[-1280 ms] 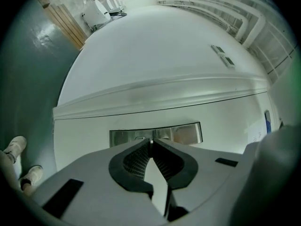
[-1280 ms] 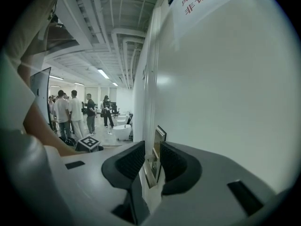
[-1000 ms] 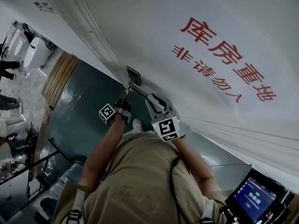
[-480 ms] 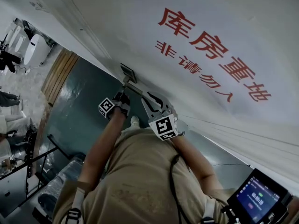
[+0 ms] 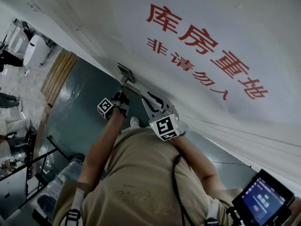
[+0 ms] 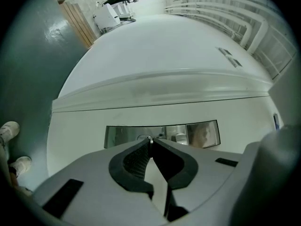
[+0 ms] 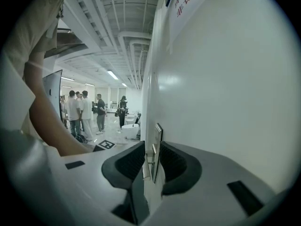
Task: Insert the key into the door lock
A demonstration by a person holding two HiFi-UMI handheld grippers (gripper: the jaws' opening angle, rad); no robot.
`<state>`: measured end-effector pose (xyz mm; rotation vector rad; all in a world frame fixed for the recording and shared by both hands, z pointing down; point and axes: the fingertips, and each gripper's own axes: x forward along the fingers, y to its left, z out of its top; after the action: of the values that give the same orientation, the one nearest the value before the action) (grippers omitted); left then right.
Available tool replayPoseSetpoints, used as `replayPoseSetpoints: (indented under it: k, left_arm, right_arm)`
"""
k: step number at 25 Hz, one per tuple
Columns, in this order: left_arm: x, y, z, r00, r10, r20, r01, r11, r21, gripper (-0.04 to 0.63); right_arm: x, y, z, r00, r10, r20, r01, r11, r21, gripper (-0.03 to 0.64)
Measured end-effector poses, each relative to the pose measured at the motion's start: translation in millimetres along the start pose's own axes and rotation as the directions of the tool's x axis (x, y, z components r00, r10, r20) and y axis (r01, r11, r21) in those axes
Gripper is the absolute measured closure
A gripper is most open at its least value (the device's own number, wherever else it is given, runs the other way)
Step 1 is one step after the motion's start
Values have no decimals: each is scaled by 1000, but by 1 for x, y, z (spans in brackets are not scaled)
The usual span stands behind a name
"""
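Note:
The white door point(image 5: 211, 27) carries red lettering and a shiny metal lock plate point(image 5: 125, 71) with a lever handle point(image 5: 136, 88). My left gripper point(image 5: 123, 92) sits just below the plate. In the left gripper view its jaws point(image 6: 151, 140) are shut tip to tip against the lock plate point(image 6: 202, 133), pinching a small silver piece that looks like the key; its blade is hidden. My right gripper point(image 5: 151, 100) reaches along the door from the other side. In the right gripper view its jaws point(image 7: 152, 157) close around the end of the handle, with the plate point(image 7: 158, 135) edge-on behind.
Several people point(image 7: 82, 109) stand far down the hall. White machines point(image 5: 35, 51) and a wooden strip point(image 5: 59, 76) lie to the left on the grey-green floor. A lit tablet point(image 5: 261, 201) hangs at lower right. The person's shoes point(image 6: 9, 131) stand close to the door.
Only the head view has drifted a little, sliding the door lettering leftward. Both grippers stay at the lock plate and the handle.

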<state>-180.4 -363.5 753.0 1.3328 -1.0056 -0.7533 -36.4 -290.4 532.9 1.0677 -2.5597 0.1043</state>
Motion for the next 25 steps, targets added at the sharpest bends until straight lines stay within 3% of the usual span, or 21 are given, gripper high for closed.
replayPoseSetpoints:
  k: [18,25]
  left_arm:
    - [7,7,1,1000,-5,28,6,999,-49,563]
    - [7,9,-2,999,-16,42,20,994,-105,563]
  right_arm:
    - [-5,1,-5,1000,-10,-17,10,1000,-9,512]
    - [1,5,-4,1000,-14,-18,14,1000,-12,512]
